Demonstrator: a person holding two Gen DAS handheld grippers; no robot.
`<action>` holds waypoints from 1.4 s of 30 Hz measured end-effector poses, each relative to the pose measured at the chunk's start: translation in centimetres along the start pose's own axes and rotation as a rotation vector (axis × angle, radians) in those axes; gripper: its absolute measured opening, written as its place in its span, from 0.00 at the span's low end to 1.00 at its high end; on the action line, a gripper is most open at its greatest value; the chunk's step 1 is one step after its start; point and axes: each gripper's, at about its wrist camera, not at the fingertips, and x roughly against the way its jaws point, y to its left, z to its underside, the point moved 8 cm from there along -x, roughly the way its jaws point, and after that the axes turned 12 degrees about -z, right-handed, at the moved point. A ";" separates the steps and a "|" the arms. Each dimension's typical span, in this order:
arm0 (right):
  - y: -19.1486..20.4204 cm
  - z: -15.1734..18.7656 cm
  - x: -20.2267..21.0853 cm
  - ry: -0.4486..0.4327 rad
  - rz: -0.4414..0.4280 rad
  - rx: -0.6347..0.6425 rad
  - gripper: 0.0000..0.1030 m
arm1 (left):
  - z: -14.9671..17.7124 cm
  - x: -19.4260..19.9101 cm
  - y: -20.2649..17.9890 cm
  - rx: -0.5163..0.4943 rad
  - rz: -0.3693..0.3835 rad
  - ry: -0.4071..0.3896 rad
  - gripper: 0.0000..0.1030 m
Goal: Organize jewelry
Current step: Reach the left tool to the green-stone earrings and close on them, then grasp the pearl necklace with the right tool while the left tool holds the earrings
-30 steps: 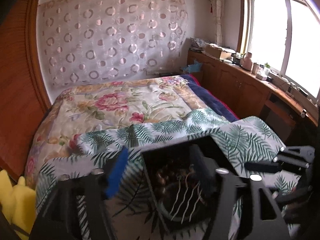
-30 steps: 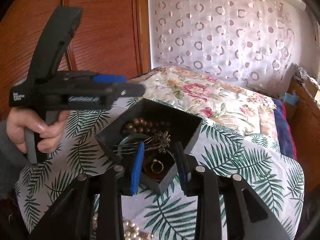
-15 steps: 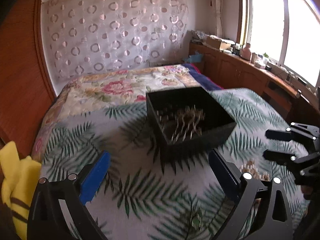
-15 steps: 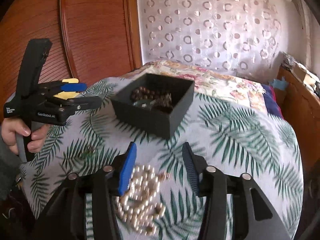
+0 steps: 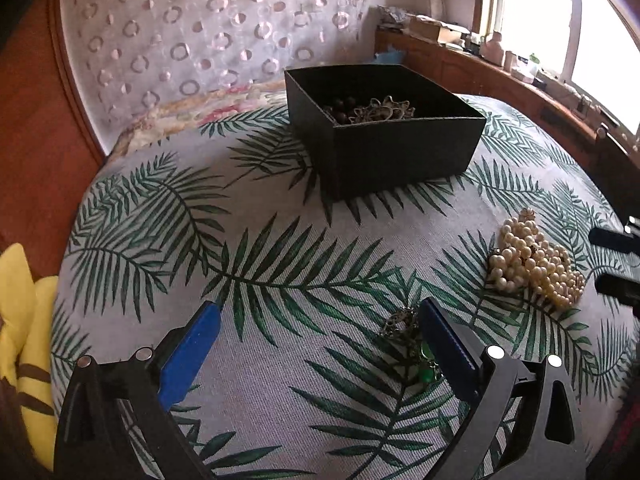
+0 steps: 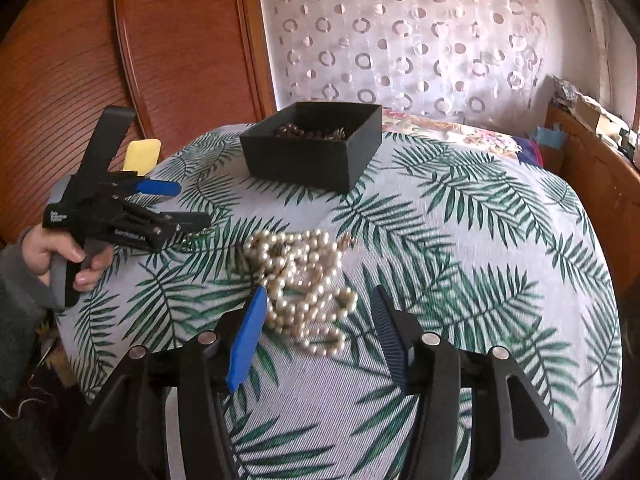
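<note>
A black open box holding dark beads and gold pieces sits at the far side of the palm-print cloth; it also shows in the right wrist view. A heap of pearl necklace lies at the right, and directly ahead of my right gripper, which is open and empty just short of the pearls. A small gold-and-green piece lies by the right finger of my left gripper, which is open and empty. The left gripper also shows in the right wrist view, low over the cloth.
A yellow plush toy lies off the cloth's left edge. A wooden wall panel stands left, a patterned curtain and a bed behind, wooden cabinets under a window at the right.
Both grippers have pulled back from the box toward the near side of the cloth and lowered. The left now sits by the green piece, the right before the pearls.
</note>
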 end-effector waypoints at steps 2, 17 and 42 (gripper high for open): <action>0.3 0.3 0.1 -0.001 0.004 0.002 0.55 | 0.0 -0.2 0.0 0.011 0.019 0.004 0.93; 1.0 1.6 -0.1 -0.008 0.035 0.032 0.55 | 1.6 0.9 -0.1 -0.016 -0.003 0.017 0.93; 0.8 1.7 -0.3 -0.001 0.016 0.015 0.55 | 3.0 4.4 -6.0 -0.074 0.046 -0.056 0.10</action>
